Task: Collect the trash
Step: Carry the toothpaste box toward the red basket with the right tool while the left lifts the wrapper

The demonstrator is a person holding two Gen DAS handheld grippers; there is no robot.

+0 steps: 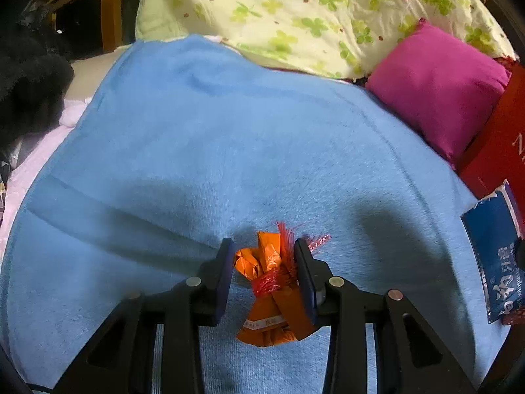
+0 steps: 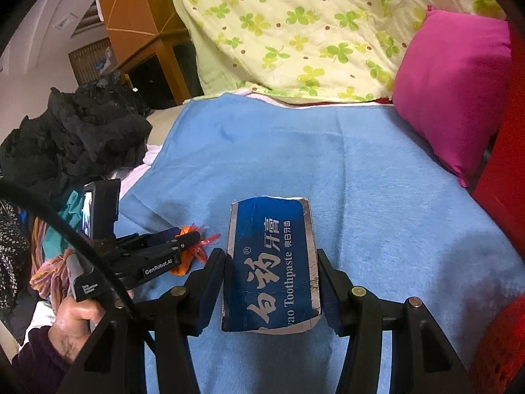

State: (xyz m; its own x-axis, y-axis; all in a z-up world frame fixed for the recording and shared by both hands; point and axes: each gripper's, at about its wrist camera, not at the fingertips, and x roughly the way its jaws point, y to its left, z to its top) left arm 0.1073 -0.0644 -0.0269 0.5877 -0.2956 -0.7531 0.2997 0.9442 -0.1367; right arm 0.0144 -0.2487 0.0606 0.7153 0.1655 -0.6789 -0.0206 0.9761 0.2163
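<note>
An orange crumpled wrapper with red foil [image 1: 272, 282] lies on the blue blanket [image 1: 229, 151] between the fingers of my left gripper [image 1: 264, 246]; the right finger touches it, the left stands a little off. It also shows in the right wrist view [image 2: 187, 252], beside the left gripper [image 2: 183, 239]. A blue toothpaste box [image 2: 272, 262] sits between the fingers of my right gripper [image 2: 270, 256], both pads pressed on its sides. The box also shows at the right edge of the left wrist view [image 1: 492, 256].
A magenta cushion [image 1: 436, 88] and a red box [image 1: 498, 151] lie at the right. A clover-print quilt [image 1: 311, 10] lies behind the blanket. Black clothing [image 2: 78, 131] is piled at the left, wooden furniture [image 2: 137, 16] behind it.
</note>
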